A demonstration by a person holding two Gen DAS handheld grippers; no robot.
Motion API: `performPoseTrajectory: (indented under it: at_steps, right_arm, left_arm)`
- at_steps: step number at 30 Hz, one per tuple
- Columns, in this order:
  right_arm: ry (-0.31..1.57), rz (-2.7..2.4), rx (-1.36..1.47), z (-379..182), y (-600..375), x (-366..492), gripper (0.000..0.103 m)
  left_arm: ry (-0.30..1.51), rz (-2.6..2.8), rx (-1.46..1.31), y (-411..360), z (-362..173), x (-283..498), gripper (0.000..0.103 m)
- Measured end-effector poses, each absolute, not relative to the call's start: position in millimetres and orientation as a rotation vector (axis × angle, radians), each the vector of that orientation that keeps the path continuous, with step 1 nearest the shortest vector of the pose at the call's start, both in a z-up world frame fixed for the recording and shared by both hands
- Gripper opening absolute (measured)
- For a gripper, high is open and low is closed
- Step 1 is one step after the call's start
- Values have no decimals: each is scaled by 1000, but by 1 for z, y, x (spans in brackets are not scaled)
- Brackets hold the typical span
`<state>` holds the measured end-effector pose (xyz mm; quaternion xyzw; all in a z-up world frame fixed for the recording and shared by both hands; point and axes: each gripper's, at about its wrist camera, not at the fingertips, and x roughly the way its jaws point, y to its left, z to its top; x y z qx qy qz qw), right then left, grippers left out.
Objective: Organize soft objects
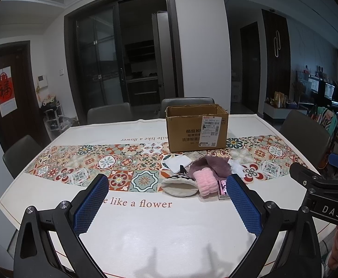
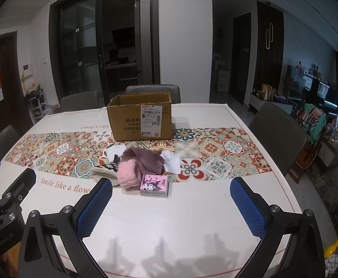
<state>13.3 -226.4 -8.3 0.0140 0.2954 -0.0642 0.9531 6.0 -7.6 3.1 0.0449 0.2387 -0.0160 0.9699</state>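
Hovering wide-jawed over a heap of soft things in front of the open brown cardboard box (image 2: 141, 118).

Both hand-held grippers, left gripper (image 1: 166, 201) and right gripper (image 2: 171, 206), stand spread wide and empty above the white tablecloth with its patterned tile band (image 2: 215, 153), on the near side of the box, apparently poised for a first pick. Heaped just in front of the box lie a fluffy mauve cloth (image 2: 143, 157), a rolled pink fuzzy towel (image 2: 127, 176), a cream fabric pouch (image 1: 180, 186) and white cloth squares (image 2: 172, 161), touching one another. A pink printed tissue pack (image 2: 155, 184) lies nearest the right gripper. The box sits open-topped behind them, likely to receive them.
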Motion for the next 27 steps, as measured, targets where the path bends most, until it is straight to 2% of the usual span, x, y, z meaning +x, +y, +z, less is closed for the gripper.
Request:
performPoseTrajectory:
  at_steps: [27]
  right_arm:
    - [610,-133,29,-7,-230,13,103]
  left_arm:
    - [483,-34,93,-11,0,8,103]
